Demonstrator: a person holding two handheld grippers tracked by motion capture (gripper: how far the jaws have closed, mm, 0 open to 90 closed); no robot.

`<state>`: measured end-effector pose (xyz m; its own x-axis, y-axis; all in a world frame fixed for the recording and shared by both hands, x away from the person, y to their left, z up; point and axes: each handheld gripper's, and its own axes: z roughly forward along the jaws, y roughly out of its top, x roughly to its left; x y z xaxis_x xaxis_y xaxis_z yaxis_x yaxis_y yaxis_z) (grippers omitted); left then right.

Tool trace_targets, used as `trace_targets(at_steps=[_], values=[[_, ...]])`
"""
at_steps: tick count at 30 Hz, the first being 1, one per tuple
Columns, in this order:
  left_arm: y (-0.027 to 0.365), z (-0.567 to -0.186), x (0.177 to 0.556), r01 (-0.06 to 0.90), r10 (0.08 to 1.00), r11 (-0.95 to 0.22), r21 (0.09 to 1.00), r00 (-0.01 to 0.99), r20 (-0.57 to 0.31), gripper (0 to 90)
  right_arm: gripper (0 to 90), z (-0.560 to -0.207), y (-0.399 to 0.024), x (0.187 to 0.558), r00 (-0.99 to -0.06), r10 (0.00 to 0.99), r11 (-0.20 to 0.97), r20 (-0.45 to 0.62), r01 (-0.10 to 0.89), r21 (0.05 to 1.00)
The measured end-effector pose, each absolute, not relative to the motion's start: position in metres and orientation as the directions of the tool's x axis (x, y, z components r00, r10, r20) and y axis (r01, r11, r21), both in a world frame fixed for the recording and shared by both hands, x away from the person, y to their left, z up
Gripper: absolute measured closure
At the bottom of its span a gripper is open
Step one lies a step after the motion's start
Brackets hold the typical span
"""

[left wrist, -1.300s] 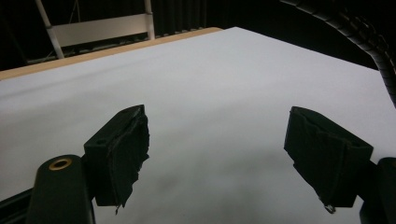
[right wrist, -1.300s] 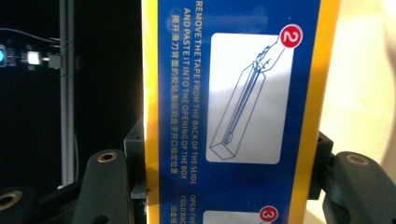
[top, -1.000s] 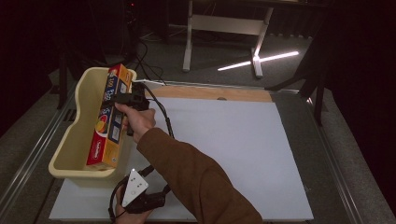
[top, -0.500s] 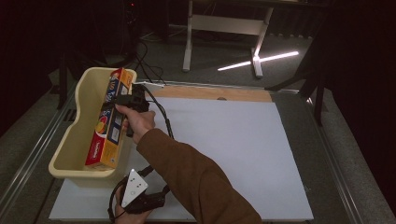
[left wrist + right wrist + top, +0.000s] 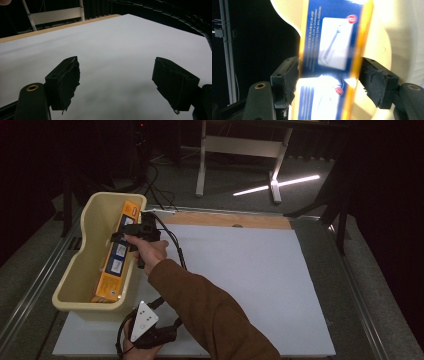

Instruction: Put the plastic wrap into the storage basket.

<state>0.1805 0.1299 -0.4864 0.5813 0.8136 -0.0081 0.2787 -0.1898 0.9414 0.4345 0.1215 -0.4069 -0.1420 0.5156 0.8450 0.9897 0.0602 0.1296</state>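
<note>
A long orange and blue box (image 5: 116, 265) stands on its long edge inside a cream plastic basin (image 5: 80, 270), against the basin's right wall. My right gripper (image 5: 122, 236) reaches over that wall from the right, with the box (image 5: 332, 45) between its jaws. The jaws have just been opening, and the pads sit at the box's two sides without visibly pressing on it. The box looks blurred in the right gripper view (image 5: 329, 75). My left gripper (image 5: 167, 332) rests low near the table's front edge, open over the white sheet (image 5: 115, 85), with nothing between its fingers.
The white sheet (image 5: 240, 270) covers most of the table, with a wooden strip (image 5: 225, 220) along its far edge. The basin (image 5: 384, 35) takes up the left side. Metal rails (image 5: 30, 290) run along both table sides. A cable (image 5: 175, 245) trails from the right gripper.
The box has sunk from leaning over the basin's rim to lying lower against its inner wall. The right gripper's jaws have widened around it. Both hands have stayed in place.
</note>
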Motion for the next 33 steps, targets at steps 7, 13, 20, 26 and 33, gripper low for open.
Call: trace_targets(at_steps=[7, 13, 20, 26, 33], values=[[0.129, -0.487, 0.181, 0.28, 0.812, -0.192, 0.941, 0.583, -0.008, 21.8, 35.6, -0.403, 0.118, 0.436, -0.167, 0.478, 0.138, 0.862, 0.984, 0.114], [0.127, -0.488, 0.181, 0.28, 0.811, -0.194, 0.94, 0.585, -0.007, 21.8, 36.0, -0.402, 0.116, 0.435, -0.19, 0.469, 0.163, 0.862, 0.978, 0.127], [0.128, -0.488, 0.181, 0.279, 0.812, -0.191, 0.941, 0.583, -0.008, 21.8, 38.0, -0.396, 0.111, 0.435, -0.275, 0.446, 0.222, 0.852, 0.956, 0.192], [0.127, -0.488, 0.182, 0.28, 0.811, -0.196, 0.94, 0.584, -0.005, 21.8, 38.8, -0.388, 0.104, 0.431, -0.435, 0.489, 0.289, 0.756, 0.899, 0.33], [0.126, -0.489, 0.181, 0.281, 0.811, -0.2, 0.939, 0.585, -0.003, 21.8, 39.1, -0.38, 0.094, 0.425, -0.571, 0.503, 0.354, 0.649, 0.821, 0.448]])
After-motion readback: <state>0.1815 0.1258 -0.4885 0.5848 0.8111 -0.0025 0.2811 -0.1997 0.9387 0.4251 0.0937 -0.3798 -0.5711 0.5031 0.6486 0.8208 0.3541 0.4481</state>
